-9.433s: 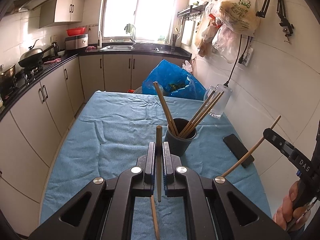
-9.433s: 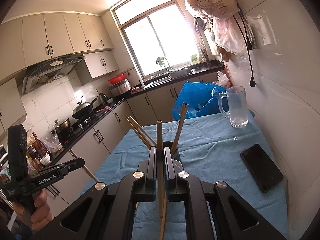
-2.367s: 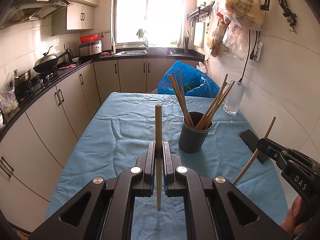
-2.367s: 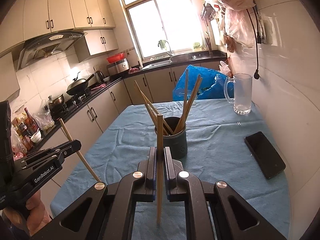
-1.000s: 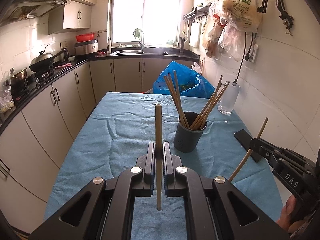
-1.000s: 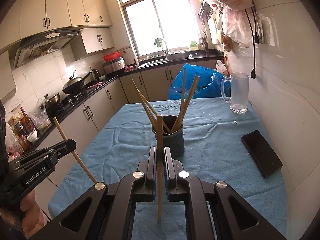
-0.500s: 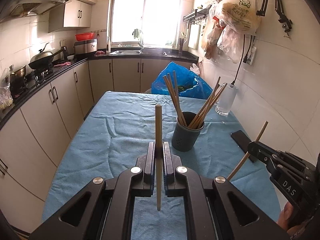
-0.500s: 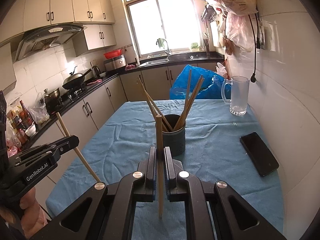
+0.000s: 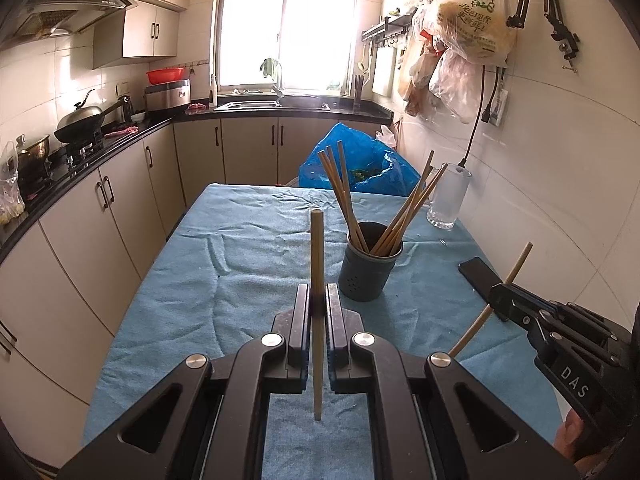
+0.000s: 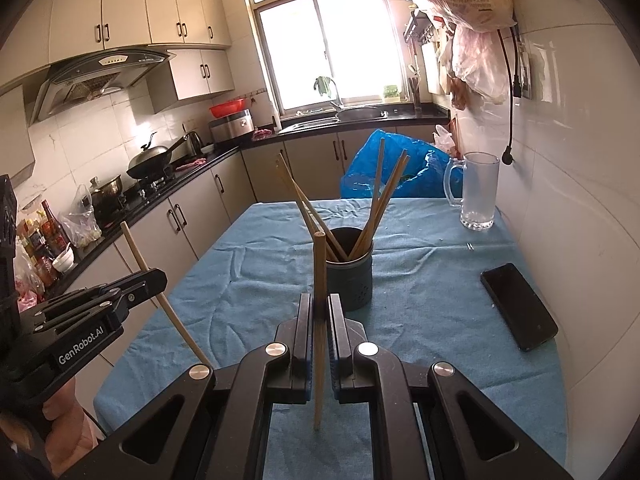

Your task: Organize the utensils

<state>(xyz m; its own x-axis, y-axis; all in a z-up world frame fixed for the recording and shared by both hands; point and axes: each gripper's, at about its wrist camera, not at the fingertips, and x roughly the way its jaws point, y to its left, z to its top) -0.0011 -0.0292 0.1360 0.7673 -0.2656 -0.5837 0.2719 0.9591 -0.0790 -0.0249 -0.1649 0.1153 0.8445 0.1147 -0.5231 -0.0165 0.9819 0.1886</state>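
A dark utensil cup (image 9: 366, 266) (image 10: 351, 270) stands on the blue tablecloth (image 9: 248, 264) with several wooden chopsticks (image 9: 340, 196) (image 10: 380, 200) leaning out of it. My left gripper (image 9: 318, 292) is shut on one upright chopstick (image 9: 317, 248), short of the cup and to its left. My right gripper (image 10: 319, 300) is shut on another upright chopstick (image 10: 319, 264), just in front of the cup. Each gripper also shows in the other's view: the left gripper (image 10: 154, 278) with its chopstick (image 10: 138, 252) at the left, the right gripper (image 9: 496, 296) with its chopstick (image 9: 516, 264) at the right.
A black phone (image 10: 518, 306) (image 9: 478, 274) lies on the cloth by the tiled wall. A glass mug (image 10: 476, 190) (image 9: 446, 196) stands at the far right corner, a blue plastic bag (image 9: 360, 168) behind the table. Kitchen cabinets and the stove counter (image 9: 100, 148) run along the left.
Both grippers stay shut on their chopsticks. The cup sits slightly nearer and lower in the right wrist view; the right gripper has edged a little in the left wrist view.
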